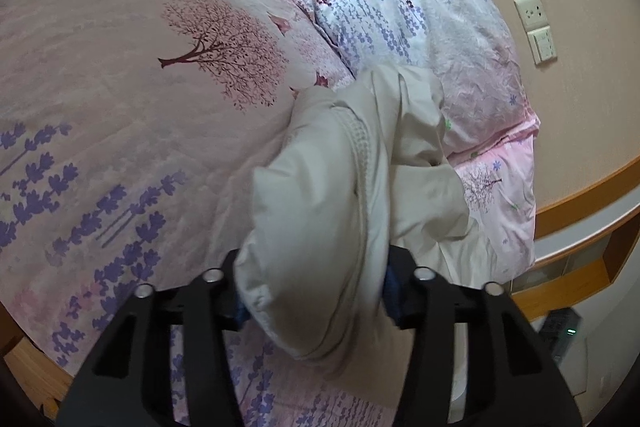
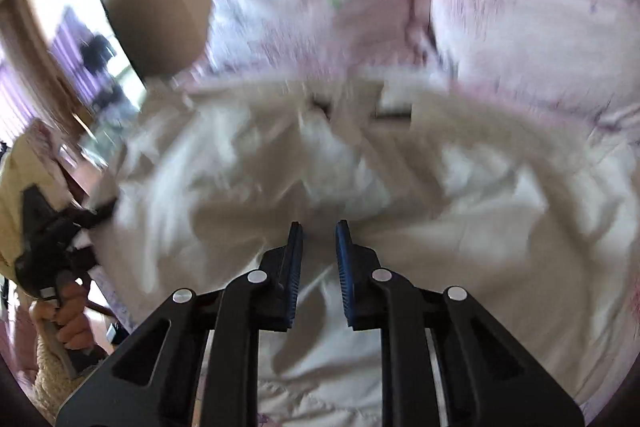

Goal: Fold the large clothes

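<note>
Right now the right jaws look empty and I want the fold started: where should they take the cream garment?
Probably at the far straight edge of the cream garment, near the pillow, coming down from above. That edge seems to lie flat and free, while the left gripper already bunches the other end. The right gripper holds nothing; the view is blurred.

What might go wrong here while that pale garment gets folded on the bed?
The left gripper pinches a thick bunch of the pale garment, so part could slip free. The right gripper holds nothing and its view is blurred, so it might grab the flowered bedding along with the cloth.
</note>
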`<state>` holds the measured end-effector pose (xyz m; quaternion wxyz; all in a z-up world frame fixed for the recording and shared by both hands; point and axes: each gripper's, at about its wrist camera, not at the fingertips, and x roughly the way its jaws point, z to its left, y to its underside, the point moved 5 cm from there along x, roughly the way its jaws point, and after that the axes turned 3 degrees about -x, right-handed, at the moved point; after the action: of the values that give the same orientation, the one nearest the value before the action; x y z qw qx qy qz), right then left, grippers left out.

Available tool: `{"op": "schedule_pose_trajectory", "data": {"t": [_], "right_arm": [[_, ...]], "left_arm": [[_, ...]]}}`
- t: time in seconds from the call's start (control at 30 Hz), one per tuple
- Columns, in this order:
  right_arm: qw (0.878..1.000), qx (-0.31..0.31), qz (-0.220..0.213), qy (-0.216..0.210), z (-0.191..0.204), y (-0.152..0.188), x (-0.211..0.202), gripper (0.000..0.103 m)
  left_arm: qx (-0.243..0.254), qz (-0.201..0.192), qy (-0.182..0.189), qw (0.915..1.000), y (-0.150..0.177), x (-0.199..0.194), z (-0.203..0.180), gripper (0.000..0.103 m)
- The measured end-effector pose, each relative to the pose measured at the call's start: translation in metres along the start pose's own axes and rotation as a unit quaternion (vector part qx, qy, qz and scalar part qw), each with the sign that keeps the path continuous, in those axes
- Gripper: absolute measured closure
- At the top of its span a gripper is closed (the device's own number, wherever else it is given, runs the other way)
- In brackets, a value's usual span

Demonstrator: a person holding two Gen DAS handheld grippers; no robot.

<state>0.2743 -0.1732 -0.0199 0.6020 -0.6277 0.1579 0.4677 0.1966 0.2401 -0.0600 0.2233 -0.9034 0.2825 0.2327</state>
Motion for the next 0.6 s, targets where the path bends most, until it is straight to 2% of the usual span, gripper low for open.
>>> {"op": "schedule_pose_trajectory", "data": {"t": [0.2, 0.3, 0.5, 0.6], "right_arm": [[0.999, 0.025, 0.036, -0.001, -0.007, 0.006, 0.022, 0.085], [0.999, 0.019, 0.049, 0.011, -0.005, 0.006, 0.036, 0.085], [0.997, 0.04, 0.068, 0.003, -0.013, 0.004, 0.048, 0.085], [0.996, 0.046, 0.077, 0.0, -0.014, 0.003, 0.053, 0.084]], "left_arm": [[0.052, -0.02, 0.012, 0.9984, -0.003, -0.007, -0.03, 0.07], [0.086, -0.032, 0.03, 0.9953, -0.002, -0.014, -0.054, 0.072], [0.167, -0.055, 0.085, 0.9807, 0.01, -0.028, -0.112, 0.073], [0.207, -0.059, 0.108, 0.9706, 0.021, -0.031, -0.14, 0.073]]}}
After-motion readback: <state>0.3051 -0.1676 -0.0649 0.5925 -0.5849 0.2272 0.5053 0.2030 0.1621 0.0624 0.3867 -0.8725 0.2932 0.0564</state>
